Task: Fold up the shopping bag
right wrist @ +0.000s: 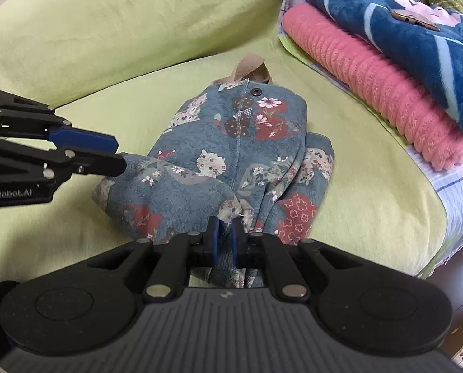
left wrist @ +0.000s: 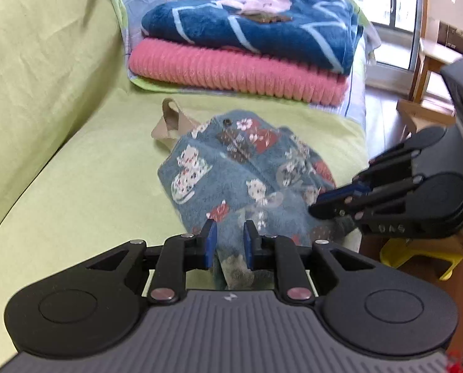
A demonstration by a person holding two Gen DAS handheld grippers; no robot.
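A blue-grey shopping bag (left wrist: pixel 231 168) printed with cats and flowers lies crumpled on the green sofa seat, its beige handles (left wrist: pixel 169 121) at the far end. My left gripper (left wrist: pixel 230 241) is shut on a bunched fold at the bag's near edge. In the right wrist view the same bag (right wrist: pixel 219 155) runs away from me, handles (right wrist: pixel 250 68) at the far end. My right gripper (right wrist: pixel 225 236) is shut on the near hem. The left gripper (right wrist: pixel 121 155) pinches the bag's left corner there, and the right gripper (left wrist: pixel 318 205) comes in from the right in the left wrist view.
A folded blue blanket (left wrist: pixel 256 25) lies on a pink ribbed one (left wrist: pixel 237 71) at the sofa's far end, with a phone (right wrist: pixel 415 20) on top. The sofa back (left wrist: pixel 44 46) rises on the left. A yellow stool (left wrist: pixel 418 255) and wooden furniture (left wrist: pixel 424 115) stand beyond the seat edge.
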